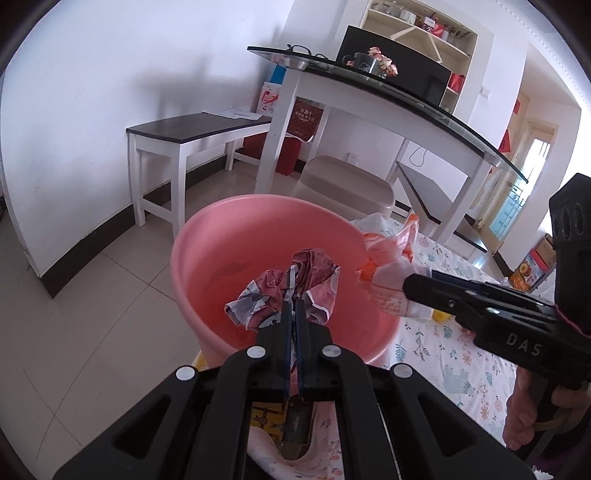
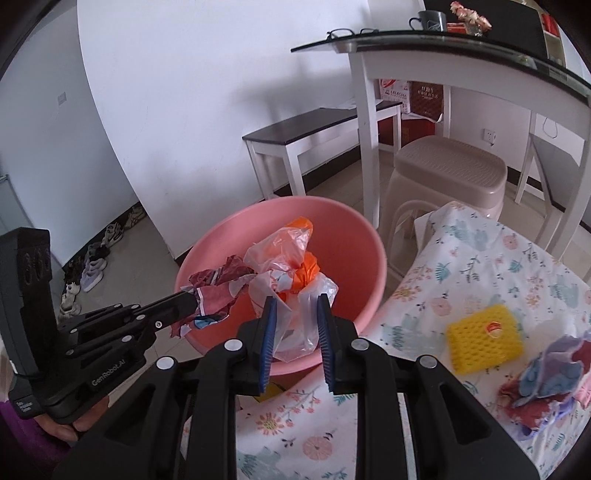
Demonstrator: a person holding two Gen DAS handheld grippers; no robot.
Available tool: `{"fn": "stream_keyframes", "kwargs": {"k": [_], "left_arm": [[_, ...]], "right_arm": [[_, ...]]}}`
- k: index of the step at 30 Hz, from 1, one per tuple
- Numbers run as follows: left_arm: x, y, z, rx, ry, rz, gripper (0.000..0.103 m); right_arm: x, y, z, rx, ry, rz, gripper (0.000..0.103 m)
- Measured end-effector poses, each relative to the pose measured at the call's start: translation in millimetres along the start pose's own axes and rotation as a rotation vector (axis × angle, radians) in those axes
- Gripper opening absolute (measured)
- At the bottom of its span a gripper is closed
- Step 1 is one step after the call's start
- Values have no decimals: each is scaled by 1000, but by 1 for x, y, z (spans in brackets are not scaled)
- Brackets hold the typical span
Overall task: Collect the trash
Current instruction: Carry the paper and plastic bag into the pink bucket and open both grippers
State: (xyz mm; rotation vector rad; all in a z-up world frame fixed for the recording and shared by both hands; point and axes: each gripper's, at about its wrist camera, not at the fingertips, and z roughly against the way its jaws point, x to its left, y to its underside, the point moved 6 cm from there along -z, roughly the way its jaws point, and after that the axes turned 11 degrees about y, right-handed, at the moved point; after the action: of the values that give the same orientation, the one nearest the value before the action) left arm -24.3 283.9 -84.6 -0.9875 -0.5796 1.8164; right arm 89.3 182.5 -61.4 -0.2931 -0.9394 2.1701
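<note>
A floral sheet (image 2: pixel 491 266) covers the surface at the near right, and a pink basin (image 1: pixel 207 258) stands at its edge, over a floor of pale tiles (image 1: pixel 92 295). Behind it are a beige plastic stool (image 2: pixel 447 173), a low white bench with a dark top (image 1: pixel 184 129), and a white table with a dark glass top (image 1: pixel 406 96) that carries a mug (image 2: pixel 430 20), glasses and some flowers. Shoes (image 2: pixel 92 266) line the foot of the white wall. On the sheet lie a yellow sponge (image 2: pixel 484 339) and a crumpled red and lilac wrapper (image 2: pixel 550 373), both well apart from the basin.

The left gripper (image 1: pixel 293 306) points down over the basin with its jaws pressed tight on a crumpled red and white wrapper (image 1: pixel 310 269), which hangs above the basin's inside. The right gripper (image 2: pixel 297 306) reaches in from the right, also angled down, its jaws partly closed on a clear and orange plastic bag (image 2: pixel 291 258) held over the basin's rim, just beside the wrapper. A hand (image 1: pixel 524 410) grips the right tool's handle
</note>
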Motion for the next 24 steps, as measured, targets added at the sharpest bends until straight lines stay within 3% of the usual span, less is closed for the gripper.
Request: {"fn": "stream_keyframes", "kwargs": {"k": [9, 17, 20, 22, 24], "left_arm": [[8, 2, -5, 13, -26, 16, 2], [13, 1, -1, -4, -60, 30, 5], [13, 1, 0, -6, -65, 31, 13], [14, 1, 3, -13, -65, 34, 24], [13, 2, 5, -19, -69, 36, 26]], "right_arm": [[4, 3, -19, 35, 3, -5, 22], [3, 3, -26, 56, -10, -32, 29], [3, 2, -26, 52, -6, -29, 31], [3, 2, -26, 47, -5, -29, 31], [3, 2, -25, 44, -2, -29, 31]]}}
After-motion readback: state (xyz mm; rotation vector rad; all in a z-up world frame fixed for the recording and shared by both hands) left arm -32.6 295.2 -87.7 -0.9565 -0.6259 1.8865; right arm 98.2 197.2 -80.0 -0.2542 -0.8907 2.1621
